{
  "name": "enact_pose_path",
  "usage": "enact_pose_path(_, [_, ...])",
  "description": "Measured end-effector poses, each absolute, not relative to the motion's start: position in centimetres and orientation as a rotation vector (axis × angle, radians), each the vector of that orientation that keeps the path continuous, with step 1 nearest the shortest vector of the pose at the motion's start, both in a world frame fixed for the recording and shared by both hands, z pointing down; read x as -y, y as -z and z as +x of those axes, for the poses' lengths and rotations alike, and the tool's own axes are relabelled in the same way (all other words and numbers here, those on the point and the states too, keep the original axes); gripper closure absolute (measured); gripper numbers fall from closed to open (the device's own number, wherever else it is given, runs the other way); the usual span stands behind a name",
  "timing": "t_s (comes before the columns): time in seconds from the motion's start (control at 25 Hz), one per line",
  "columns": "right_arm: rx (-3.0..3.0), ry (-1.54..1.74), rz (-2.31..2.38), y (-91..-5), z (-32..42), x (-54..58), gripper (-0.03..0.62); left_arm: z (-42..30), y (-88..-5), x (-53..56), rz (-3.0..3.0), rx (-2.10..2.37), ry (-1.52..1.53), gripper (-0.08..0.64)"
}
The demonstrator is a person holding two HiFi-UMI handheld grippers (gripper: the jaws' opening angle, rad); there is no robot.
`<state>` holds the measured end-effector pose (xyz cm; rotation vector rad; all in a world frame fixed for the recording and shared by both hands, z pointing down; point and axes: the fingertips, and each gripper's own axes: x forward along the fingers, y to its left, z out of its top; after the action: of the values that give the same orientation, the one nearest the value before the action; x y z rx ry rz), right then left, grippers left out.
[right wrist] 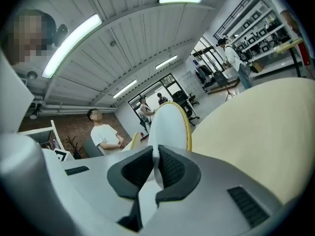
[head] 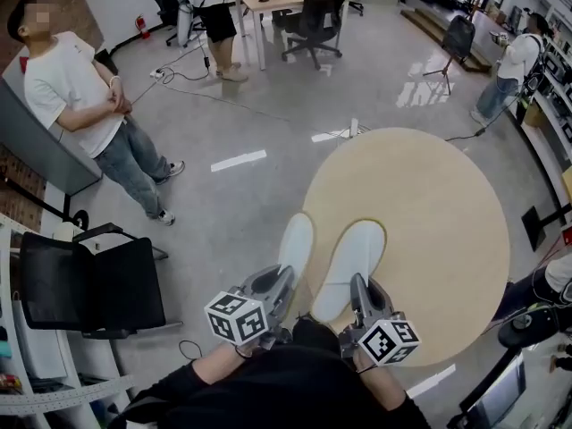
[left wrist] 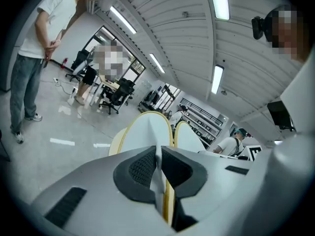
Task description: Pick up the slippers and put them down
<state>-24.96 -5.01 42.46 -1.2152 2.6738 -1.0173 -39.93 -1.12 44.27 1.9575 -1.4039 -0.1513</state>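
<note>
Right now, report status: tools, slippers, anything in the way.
Left tool shut on left slipper, right tool shut on right slipper. Both side by side at the near edge of the round table. Nothing in the way ahead.

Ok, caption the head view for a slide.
Left gripper holds the left slipper, right gripper the right slipper, at the round table's near edge.

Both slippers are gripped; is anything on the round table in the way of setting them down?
Nothing visible is. The left gripper holds the left slipper and the right gripper holds the right slipper above the round table, whose top shows bare. The left slipper hangs at the table's edge.
</note>
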Motion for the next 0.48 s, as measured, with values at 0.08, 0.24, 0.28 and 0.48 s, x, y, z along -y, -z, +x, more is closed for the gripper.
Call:
enact_pose_path(0.08, [-2.644,1.034,-1.195,-42.4,-25.0,7.5,0.558,-40.0,-44.0,3.4,1.975,1.434,0.084,0.525])
enact_pose_path(0.24, [-2.591,1.044,-1.200,-44.0,-24.8,11.6,0.558,-38.8,-45.1,8.0,2.001,1.397,-0.014,0.525])
enact_pose_path(0.28, [-2.588,1.042,-1.200,-44.6,-24.9,12.2,0.558,-38.5,-45.6,9.0,2.015,1.380,-0.040,0.525])
enact_pose_path(0.48, [-2.575,1.047,-1.256,-46.9,-23.8,14.5,0.558,-36.5,-47.3,13.0,2.076,1.312,-0.161,0.525])
